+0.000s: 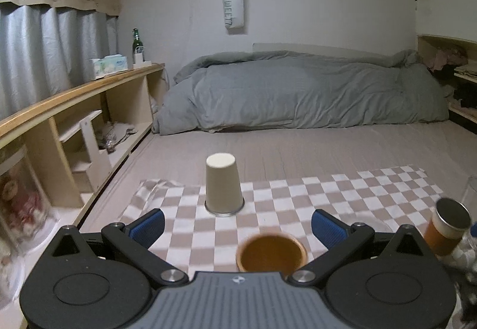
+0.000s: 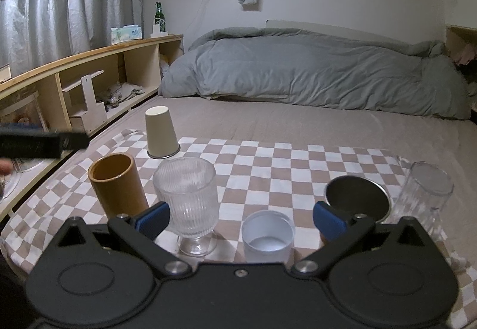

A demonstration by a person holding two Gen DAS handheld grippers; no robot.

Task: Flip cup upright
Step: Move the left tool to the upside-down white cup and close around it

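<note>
on the checkered cloth (image 1: 298, 197) the cream cup (image 1: 223, 184) stands inverted; both grippers' jaws spread.

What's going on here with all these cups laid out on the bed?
A person holds a two-finger tool in each hand over a checkered cloth set with cups. One beige cup stands upside down at the far left of the cloth; it has to be flipped upright. The left tool is open and lined up toward it, not touching. The right tool is open too, hovering by a ribbed glass and a white cup.
</note>
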